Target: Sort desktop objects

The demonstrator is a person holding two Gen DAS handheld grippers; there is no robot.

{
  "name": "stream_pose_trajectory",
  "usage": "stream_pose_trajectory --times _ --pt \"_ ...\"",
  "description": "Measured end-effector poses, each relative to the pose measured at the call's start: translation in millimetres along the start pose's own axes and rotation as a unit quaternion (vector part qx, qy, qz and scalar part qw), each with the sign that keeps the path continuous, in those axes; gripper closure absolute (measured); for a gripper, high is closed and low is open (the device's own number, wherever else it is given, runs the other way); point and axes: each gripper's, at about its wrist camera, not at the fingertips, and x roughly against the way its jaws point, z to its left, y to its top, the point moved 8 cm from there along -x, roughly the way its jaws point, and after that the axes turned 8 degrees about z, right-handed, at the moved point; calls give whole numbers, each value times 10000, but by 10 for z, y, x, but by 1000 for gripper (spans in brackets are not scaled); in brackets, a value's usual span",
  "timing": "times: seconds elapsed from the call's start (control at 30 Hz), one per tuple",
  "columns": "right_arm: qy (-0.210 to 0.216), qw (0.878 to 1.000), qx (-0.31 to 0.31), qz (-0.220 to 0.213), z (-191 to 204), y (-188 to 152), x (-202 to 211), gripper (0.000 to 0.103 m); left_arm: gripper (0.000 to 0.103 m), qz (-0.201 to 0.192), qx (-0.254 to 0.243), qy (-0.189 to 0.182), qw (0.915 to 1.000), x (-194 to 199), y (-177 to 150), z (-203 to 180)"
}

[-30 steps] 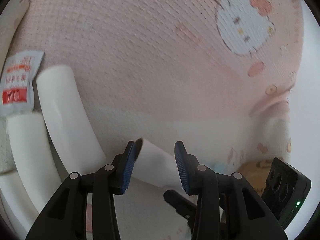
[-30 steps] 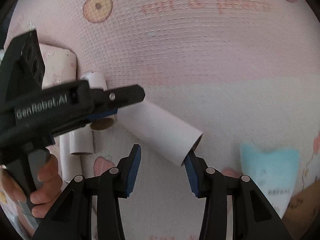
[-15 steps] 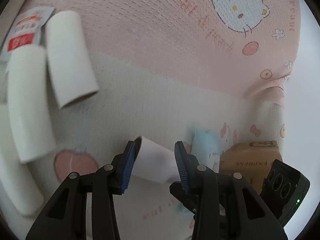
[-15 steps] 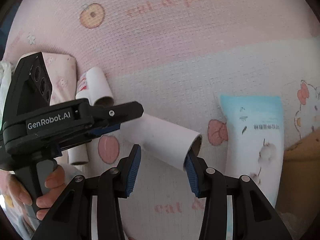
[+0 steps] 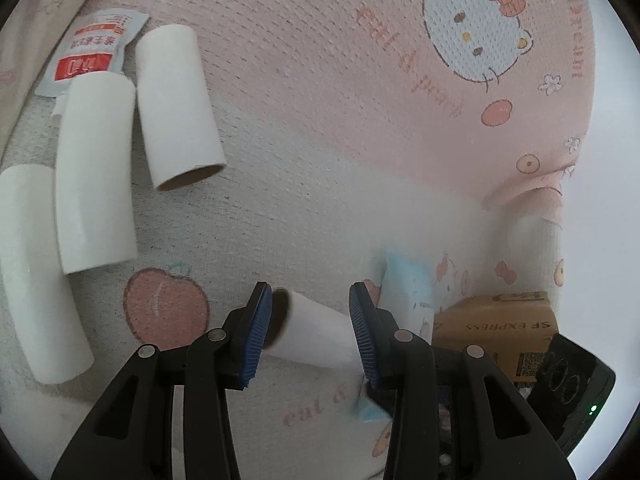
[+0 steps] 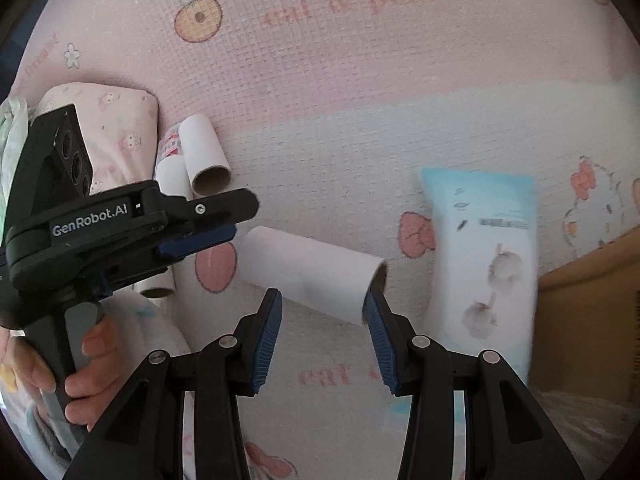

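Both wrist views look steeply down, close over the pink cartoon-printed mat. Shared ground: the white paper tube, the pale blue packet and the cardboard box.

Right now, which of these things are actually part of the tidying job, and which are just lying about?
Part of the job:
- white tube held at both ends
- left hand-held gripper
- right hand-held gripper
- three tubes already lined up

Lying about:
- red-and-white sachet
- blue-and-white pack
- cardboard box
- patterned mat
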Motion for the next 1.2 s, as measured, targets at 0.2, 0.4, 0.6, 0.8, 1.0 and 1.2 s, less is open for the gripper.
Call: stream_pose_trajectory --times 0.2,0.4,0.6,0.8,1.0,1.2 --pt "-279 9990 271 -205 -25 118 160 62 61 -424 -183 282 9985 150 -132 -63" --pt "-749 9939 638 -503 -28 204 278 91 97 -631 -453 182 9968 186 -260 -212" --pt "-930 9923 754 -322 -63 283 143 91 97 -91 -494 107 9987 -25 -391 -247" --pt "-1010 9910 876 4 -126 330 -116 91 97 352 -529 246 9977 -254 -405 -255" --pt "-1040 9900 953 54 -125 446 -284 91 93 364 -305 12 9989 -248 -353 -196" --pt "-1092 9804 1555 525 -12 413 -532 91 92 313 -28 -289 9991 -230 -279 -146"
